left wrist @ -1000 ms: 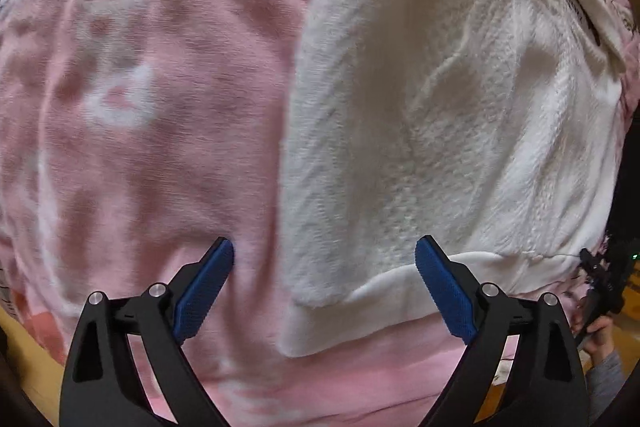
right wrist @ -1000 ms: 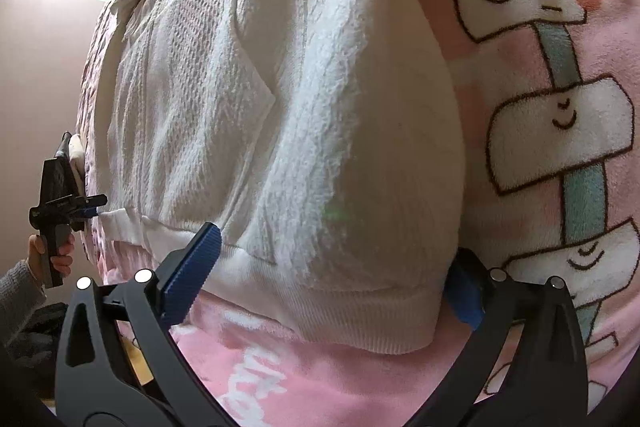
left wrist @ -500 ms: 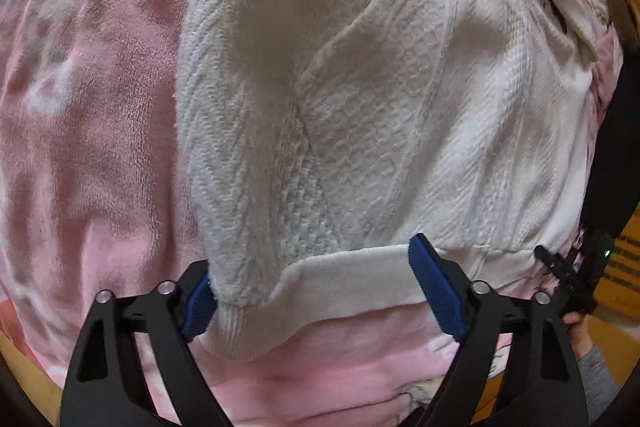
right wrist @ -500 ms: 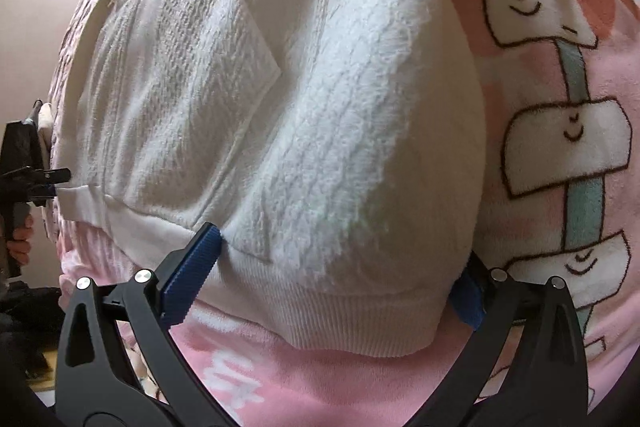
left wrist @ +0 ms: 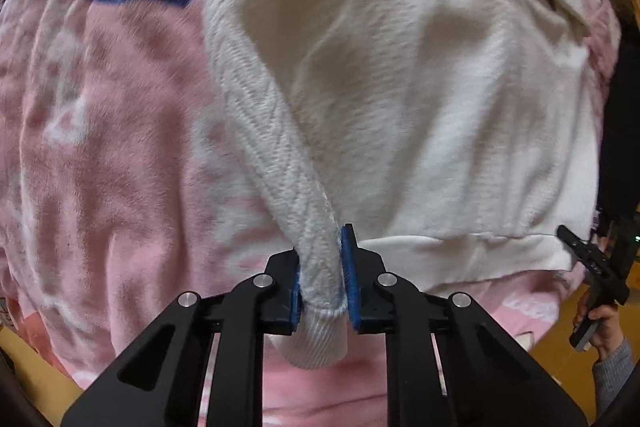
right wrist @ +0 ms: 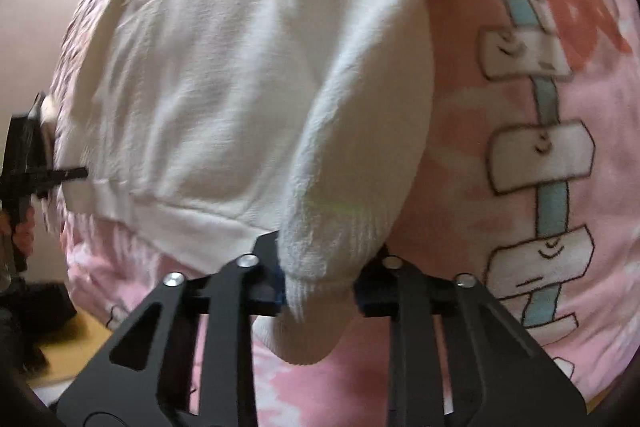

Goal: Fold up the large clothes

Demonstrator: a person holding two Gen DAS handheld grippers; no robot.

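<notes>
1. The left gripper (left wrist: 323,279) has just been closing its jaws, and they now pinch a bunched corner of the white knit sweater (left wrist: 420,99) at its ribbed hem, the fabric squeezed between the blue pads (left wrist: 349,267).
2. The right gripper (right wrist: 320,287) has likewise just been closing; its jaws clamp the other ribbed hem corner of the sweater (right wrist: 248,67), which bulges out above and below them.
3. Ahead of both pairs of jaws the sweater spreads over a pink patterned blanket (left wrist: 112,147), its hem band running sideways from each pinched corner.
4. In the left wrist view, right of the jaws, a hand (left wrist: 600,323) in a grey sleeve holds the other gripper's handle.
</notes>
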